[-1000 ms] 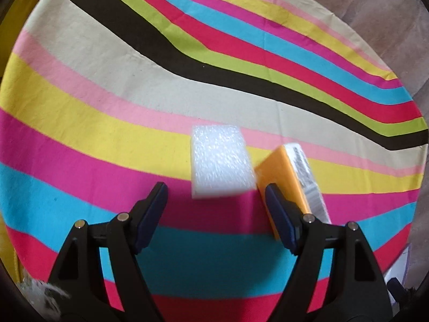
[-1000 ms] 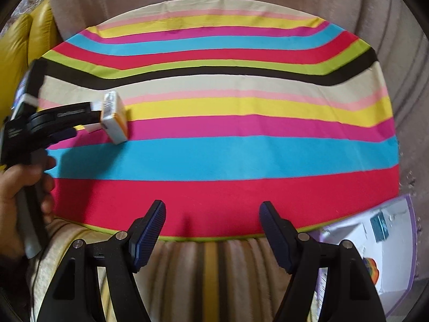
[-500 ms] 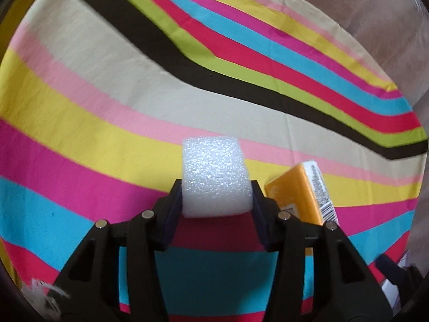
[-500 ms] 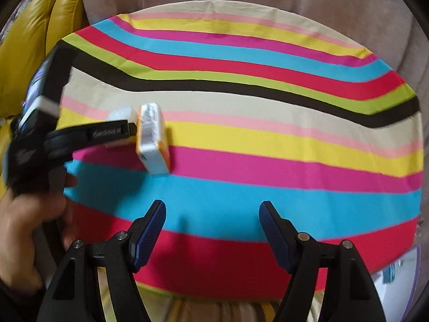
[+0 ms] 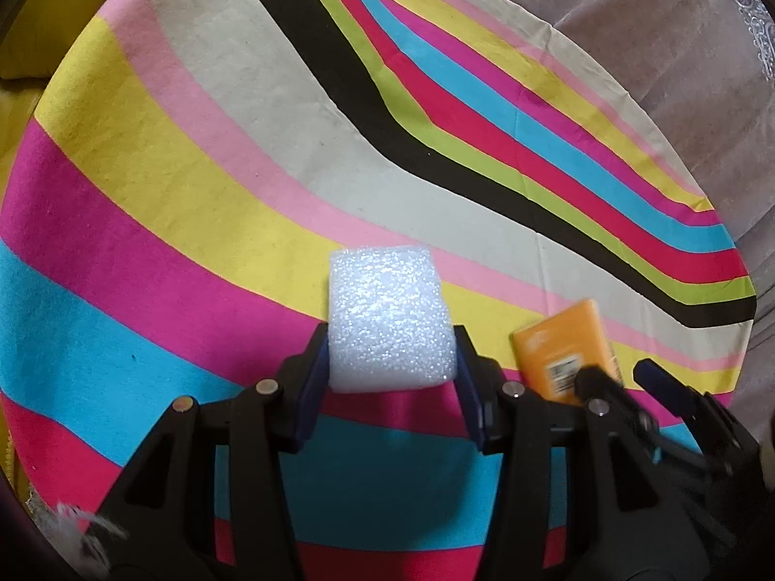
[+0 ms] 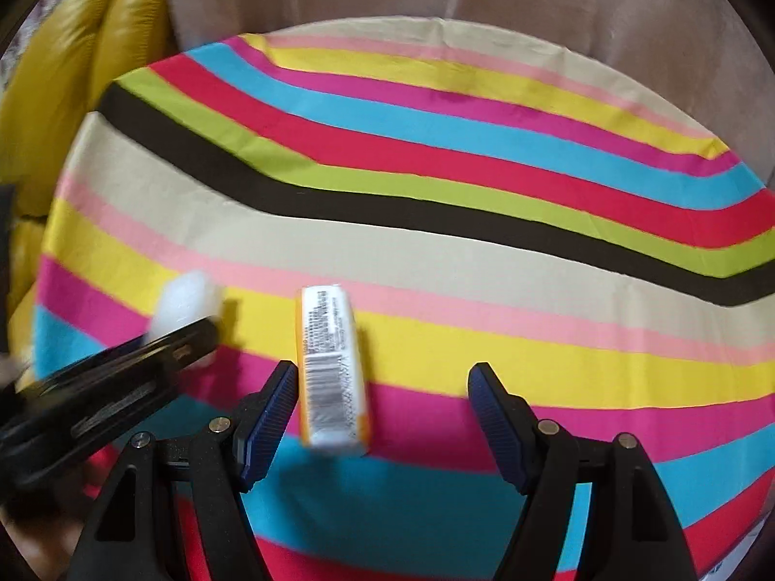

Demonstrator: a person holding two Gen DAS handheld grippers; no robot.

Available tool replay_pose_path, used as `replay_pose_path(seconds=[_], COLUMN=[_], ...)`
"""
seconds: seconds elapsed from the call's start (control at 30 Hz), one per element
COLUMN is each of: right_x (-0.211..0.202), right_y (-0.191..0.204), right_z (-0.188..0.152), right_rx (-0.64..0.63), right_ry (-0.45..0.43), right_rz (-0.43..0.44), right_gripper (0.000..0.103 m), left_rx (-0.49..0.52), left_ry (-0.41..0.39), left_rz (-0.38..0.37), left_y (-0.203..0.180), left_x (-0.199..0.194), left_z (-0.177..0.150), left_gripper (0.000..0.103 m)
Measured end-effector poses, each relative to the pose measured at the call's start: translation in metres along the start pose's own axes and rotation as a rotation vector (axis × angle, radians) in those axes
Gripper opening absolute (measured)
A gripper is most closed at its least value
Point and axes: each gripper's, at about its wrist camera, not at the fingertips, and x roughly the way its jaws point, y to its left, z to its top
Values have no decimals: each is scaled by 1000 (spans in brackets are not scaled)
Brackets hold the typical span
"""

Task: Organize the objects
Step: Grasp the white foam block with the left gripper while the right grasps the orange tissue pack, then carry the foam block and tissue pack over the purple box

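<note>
Left gripper (image 5: 392,363): its jaws have just been closing and now clamp the foam block from both sides, both pads pressed on it.
Foam block (image 5: 390,319): white, held over the magenta and yellow stripes of the striped cloth (image 5: 193,184). The left wrist view shows its whole top face; the right wrist view shows only a blurred white end (image 6: 186,302) behind the left gripper's black arm, at the left.
Orange box (image 6: 332,368): lies on the cloth just right of the foam block, apart from it. The right wrist view shows its white barcode side, across the yellow and magenta stripes; the left wrist view shows its orange face (image 5: 564,346), partly hidden.
Right gripper (image 6: 382,416): jaws wide apart, gripping nothing. The box sits between them, close to the left pad; contact cannot be told. In the left wrist view only its dark, blurred fingers (image 5: 663,387) show, at the box.
Yellow cushion (image 6: 63,111): far left, beyond the cloth's edge, clearest in the right wrist view.
</note>
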Motion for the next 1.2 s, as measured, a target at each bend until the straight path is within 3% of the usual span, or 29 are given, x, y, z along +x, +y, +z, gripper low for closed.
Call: replay_pose_path(seconds=[0.17, 0.23, 0.4, 0.57, 0.67, 0.73, 1.2], right_x=[13, 12, 17, 26, 33, 31, -13], right_y=[-29, -35, -25, -17, -20, -20, -33], right_z=[0, -2, -7, -9, -11, -12, -31], right_rx=[77, 89, 43, 9, 20, 11, 92], right_ry=[31, 27, 44, 60, 74, 67, 63], right_rz=[-39, -16, 36, -2, -6, -16, -49], right_gripper=[73, 73, 73, 73, 63, 53, 53], left_rx=[-12, -11, -4, 2, 8, 15, 70], left_ry=[11, 13, 13, 10, 7, 3, -1], left_rz=[-18, -23, -28, -26, -24, -23, -72], left_y=[5, 5, 4, 5, 3, 1, -26], left_x=[4, 5, 6, 6, 6, 5, -25], left_z=[3, 3, 4, 4, 2, 1, -26], left_gripper=[52, 52, 52, 52, 52, 52, 52])
